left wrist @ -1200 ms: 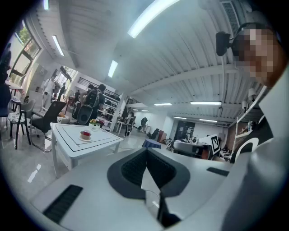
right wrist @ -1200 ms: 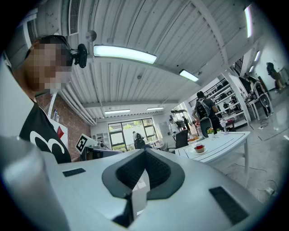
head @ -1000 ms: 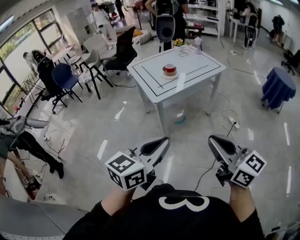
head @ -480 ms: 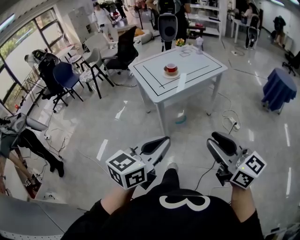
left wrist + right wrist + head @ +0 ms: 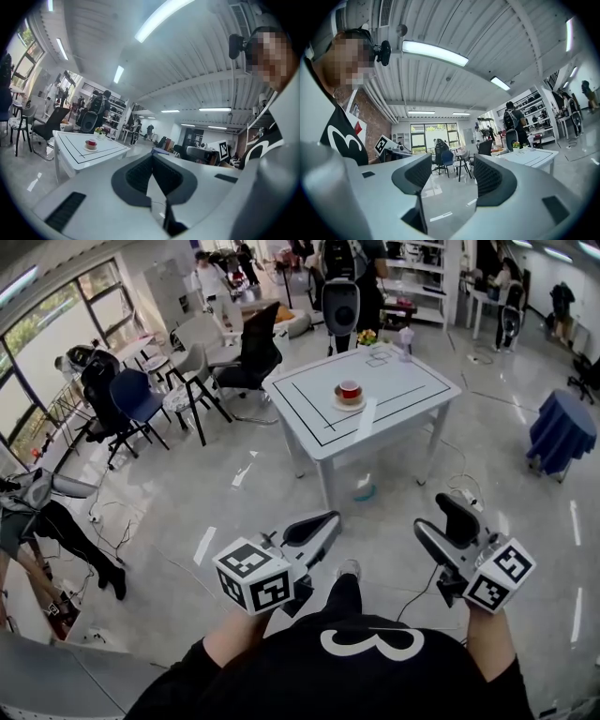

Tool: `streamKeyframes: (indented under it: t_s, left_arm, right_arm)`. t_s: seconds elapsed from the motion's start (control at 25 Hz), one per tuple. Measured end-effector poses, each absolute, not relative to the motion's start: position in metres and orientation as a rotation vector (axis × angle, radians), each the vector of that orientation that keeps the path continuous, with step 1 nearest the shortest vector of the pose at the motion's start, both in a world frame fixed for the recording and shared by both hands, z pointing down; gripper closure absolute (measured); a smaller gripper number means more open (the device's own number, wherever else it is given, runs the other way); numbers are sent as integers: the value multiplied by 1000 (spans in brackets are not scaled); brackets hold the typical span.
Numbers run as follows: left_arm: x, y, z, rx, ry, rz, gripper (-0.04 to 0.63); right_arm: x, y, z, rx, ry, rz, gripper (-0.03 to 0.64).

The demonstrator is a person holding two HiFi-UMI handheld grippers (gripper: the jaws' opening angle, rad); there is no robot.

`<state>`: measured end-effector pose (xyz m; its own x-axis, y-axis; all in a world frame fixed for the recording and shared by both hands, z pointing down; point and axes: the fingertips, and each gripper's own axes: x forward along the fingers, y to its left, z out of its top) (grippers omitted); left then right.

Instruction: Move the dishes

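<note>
Chairs (image 5: 131, 395): dark and grey, grouped at far left by the windows.
Left tongs (image 5: 319, 526): clenched tip to tip, nothing held, level above the floor.
Cup and saucer (image 5: 350, 391): red cup on a pale saucer, resting on the bench, well ahead of both tongs and touched by neither.
Bench (image 5: 412, 381): white top with a black outline.
Right tongs (image 5: 441, 517): released, jaws have just been opening, nothing between them.
</note>
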<state>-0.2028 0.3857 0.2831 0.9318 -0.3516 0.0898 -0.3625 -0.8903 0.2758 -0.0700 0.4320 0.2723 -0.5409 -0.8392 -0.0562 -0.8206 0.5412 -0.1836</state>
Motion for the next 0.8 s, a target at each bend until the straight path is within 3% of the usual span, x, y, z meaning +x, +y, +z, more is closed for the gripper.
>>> streamKeyframes:
  t_s: [0.4, 0.8]
  left_arm:
    - [-184, 280, 312, 2728, -569, 75, 592]
    - [-132, 92, 357, 2644, -591, 195, 594]
  right_arm:
    - [-44, 327, 305, -1439, 2666, -296, 322]
    - [17, 143, 339, -1475, 2619, -510, 321]
